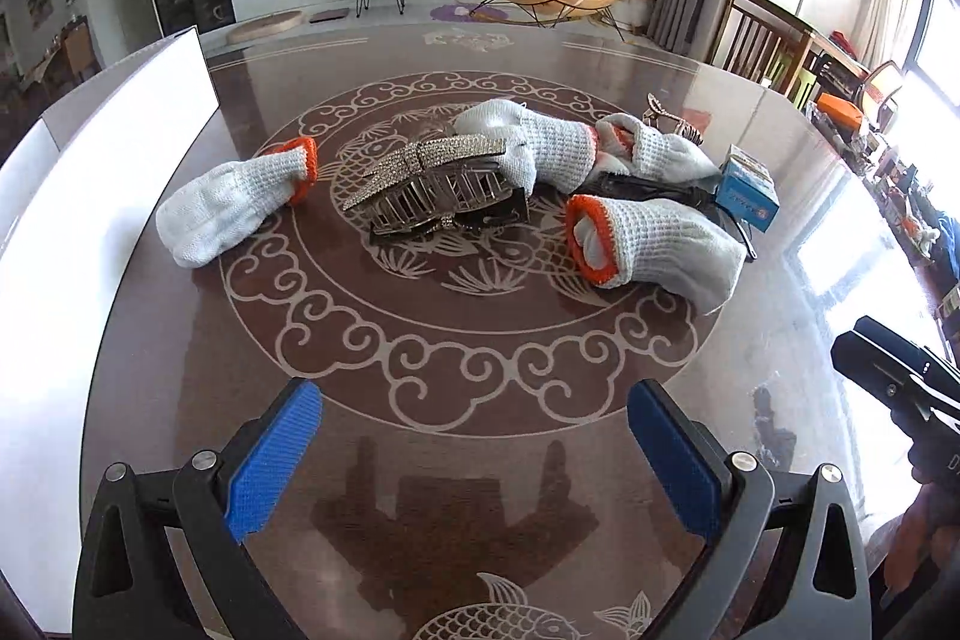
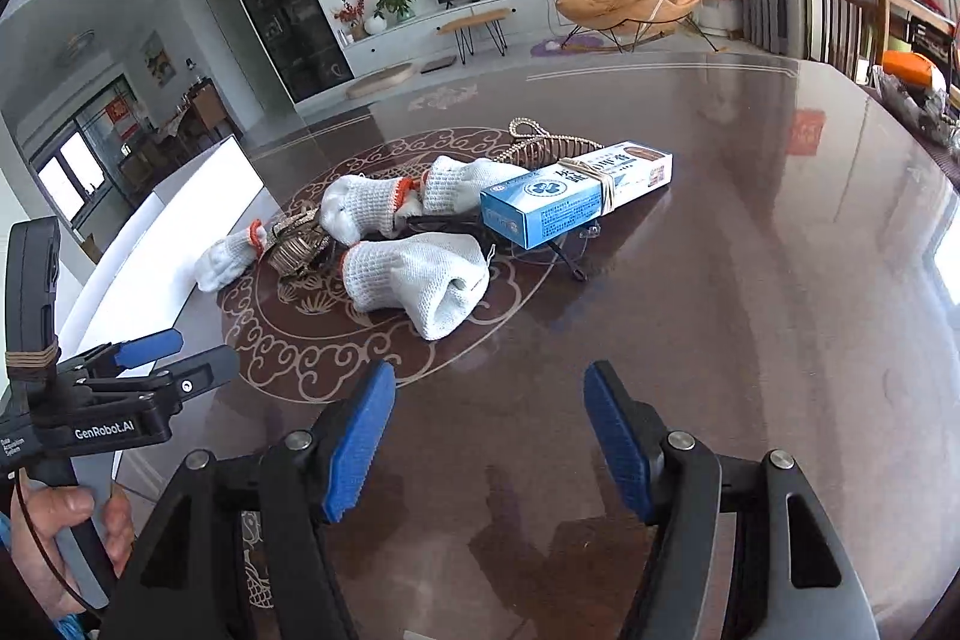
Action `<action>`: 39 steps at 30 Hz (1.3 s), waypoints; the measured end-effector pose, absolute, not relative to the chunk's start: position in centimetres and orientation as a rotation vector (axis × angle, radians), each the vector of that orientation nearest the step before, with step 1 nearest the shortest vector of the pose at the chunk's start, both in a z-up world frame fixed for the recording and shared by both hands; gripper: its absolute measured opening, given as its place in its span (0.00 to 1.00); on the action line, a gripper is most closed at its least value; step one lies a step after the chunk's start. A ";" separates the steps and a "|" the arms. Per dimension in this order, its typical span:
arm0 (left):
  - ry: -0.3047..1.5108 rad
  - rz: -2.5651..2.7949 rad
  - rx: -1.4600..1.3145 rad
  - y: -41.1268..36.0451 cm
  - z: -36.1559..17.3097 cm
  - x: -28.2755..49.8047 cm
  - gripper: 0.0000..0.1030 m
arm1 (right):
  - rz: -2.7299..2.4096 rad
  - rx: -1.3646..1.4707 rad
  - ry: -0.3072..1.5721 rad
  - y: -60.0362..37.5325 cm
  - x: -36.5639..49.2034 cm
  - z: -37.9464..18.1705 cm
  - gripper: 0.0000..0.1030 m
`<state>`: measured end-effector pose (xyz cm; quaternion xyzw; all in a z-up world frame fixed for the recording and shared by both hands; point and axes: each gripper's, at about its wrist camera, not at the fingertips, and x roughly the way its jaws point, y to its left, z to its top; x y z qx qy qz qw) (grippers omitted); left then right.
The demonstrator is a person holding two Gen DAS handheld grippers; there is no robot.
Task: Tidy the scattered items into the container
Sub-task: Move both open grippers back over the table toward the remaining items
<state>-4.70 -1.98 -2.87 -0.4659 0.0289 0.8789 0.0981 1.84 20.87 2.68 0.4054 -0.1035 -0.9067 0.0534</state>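
Several white knit gloves with orange cuffs lie around the middle of the dark patterned table (image 1: pixel 480 436): one on the left (image 1: pixel 228 202), one at the centre (image 1: pixel 528 142), one nearer on the right (image 1: pixel 654 244). Between them sits a rhinestone hair claw (image 1: pixel 432 184). A blue carton (image 2: pixel 570 196) rests across black glasses (image 2: pixel 564 256), beside a gold wire clip (image 2: pixel 540 145). My left gripper (image 1: pixel 474 394) hovers open and empty over the table, short of the pile. My right gripper (image 2: pixel 489 376) is also open and empty, short of the nearest glove (image 2: pixel 420 280).
A white open container (image 1: pixel 120 130) stands at the table's left edge, also visible in the right wrist view (image 2: pixel 198 196). A hand (image 2: pixel 72 520) holds the left gripper's handle. Wooden chairs (image 1: pixel 762 34) and cluttered goods stand past the table's right side.
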 end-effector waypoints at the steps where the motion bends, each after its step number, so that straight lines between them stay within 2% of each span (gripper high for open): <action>1: 0.104 2.604 -1.394 -1.7 -3.6 -4.9 1.00 | -2.765 1.244 -0.291 20.8 2.0 2.4 0.65; 7: 0.094 2.589 -1.470 -1.4 -5.8 -6.0 1.00 | -2.678 1.435 -0.301 19.6 0.4 -0.7 0.65; 19: 0.120 2.646 -1.392 -1.6 -6.7 -5.8 1.00 | -2.743 1.485 0.053 16.6 -0.2 -2.1 0.65; 34: 0.119 2.651 -1.388 -2.0 -6.1 -6.0 1.00 | -2.787 1.364 -0.003 17.4 -0.5 -2.2 0.66; 39: 0.118 2.652 -1.385 -2.2 -6.0 -6.1 1.00 | -2.864 1.375 -0.238 20.1 -2.6 -1.9 0.66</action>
